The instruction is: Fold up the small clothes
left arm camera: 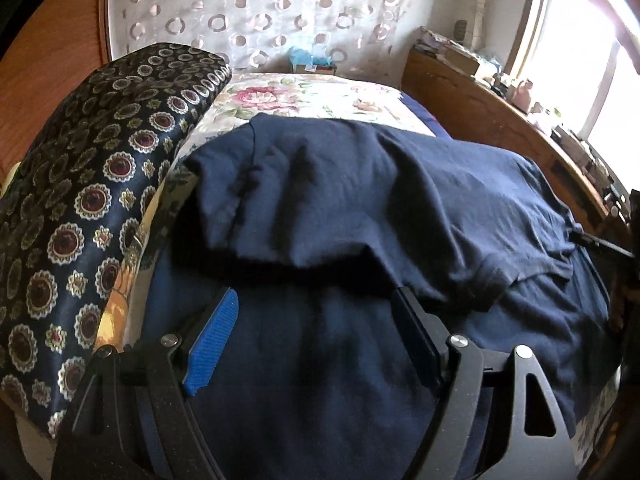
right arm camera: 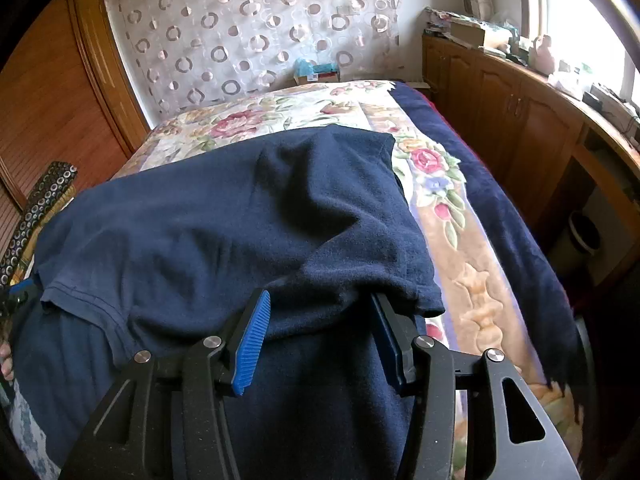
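Note:
A navy T-shirt (left arm camera: 360, 184) lies on the flowered bed cover (left arm camera: 304, 96). Its upper part is folded toward me over the lower part. My left gripper (left arm camera: 316, 300) is open, low over the shirt, and the folded edge drapes over both fingertips. In the right wrist view the same navy T-shirt (right arm camera: 240, 216) shows a sleeve hem at the left. My right gripper (right arm camera: 320, 298) is open too, its fingertips tucked under the folded layer's edge. I see no cloth pinched between either pair of blue pads (right arm camera: 254, 344).
A dark cushion with medallion print (left arm camera: 80, 208) stands at the bed's left side. A wooden cabinet (right arm camera: 520, 128) with clutter runs along the right under a bright window. A navy blanket (right arm camera: 500, 208) covers the bed's right edge. A hand (right arm camera: 6, 360) shows at the left border.

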Motion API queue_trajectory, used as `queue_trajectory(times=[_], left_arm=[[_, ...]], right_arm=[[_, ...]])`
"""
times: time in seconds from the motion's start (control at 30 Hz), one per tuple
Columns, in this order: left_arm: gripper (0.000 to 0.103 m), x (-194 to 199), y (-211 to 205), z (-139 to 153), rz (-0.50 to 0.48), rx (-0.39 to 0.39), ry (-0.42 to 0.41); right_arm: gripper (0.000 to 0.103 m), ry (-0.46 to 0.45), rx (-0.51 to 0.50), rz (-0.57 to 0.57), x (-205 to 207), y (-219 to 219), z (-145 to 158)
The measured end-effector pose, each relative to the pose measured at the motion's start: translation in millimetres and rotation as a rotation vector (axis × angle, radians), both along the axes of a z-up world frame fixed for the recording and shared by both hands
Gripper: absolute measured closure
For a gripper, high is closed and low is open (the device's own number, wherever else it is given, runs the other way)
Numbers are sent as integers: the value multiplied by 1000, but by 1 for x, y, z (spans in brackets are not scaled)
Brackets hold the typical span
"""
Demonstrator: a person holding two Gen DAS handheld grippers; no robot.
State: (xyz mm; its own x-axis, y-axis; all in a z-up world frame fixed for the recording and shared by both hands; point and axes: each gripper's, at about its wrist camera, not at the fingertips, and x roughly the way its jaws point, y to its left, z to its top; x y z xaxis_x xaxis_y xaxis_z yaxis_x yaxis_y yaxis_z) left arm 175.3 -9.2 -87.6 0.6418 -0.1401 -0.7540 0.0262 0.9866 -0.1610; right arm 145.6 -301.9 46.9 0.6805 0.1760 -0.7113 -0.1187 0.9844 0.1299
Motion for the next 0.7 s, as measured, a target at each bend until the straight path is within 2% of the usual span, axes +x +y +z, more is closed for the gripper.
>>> queue_trajectory(times=[0.07, 0.2, 0.43, 0.53, 0.57, 0.6, 0.63, 0.7], left_arm=[[24, 3, 1, 0, 4, -9, 1], [24, 16, 4, 3, -1, -79, 28], [24, 27, 8, 7, 32, -104, 33], [38, 28, 7, 8, 52, -74, 26], [48, 29, 7, 8, 62, -56, 24], [60, 29, 7, 8, 74, -42, 21], [66, 29, 9, 7, 83, -35, 21], [85, 30, 13, 8, 96, -25, 17]], right_arm=[[51, 0, -2, 0, 0, 2, 0], [51, -1, 0, -1, 4, 14, -2], [51, 0, -7, -1, 8, 21, -2], [51, 0, -18, -1, 8, 22, -2], [52, 0, -22, -1, 8, 22, -1], [59, 0, -28, -5, 8, 22, -1], [66, -1, -34, -13, 8, 22, -1], [93, -2, -35, -5, 9, 22, -1]])
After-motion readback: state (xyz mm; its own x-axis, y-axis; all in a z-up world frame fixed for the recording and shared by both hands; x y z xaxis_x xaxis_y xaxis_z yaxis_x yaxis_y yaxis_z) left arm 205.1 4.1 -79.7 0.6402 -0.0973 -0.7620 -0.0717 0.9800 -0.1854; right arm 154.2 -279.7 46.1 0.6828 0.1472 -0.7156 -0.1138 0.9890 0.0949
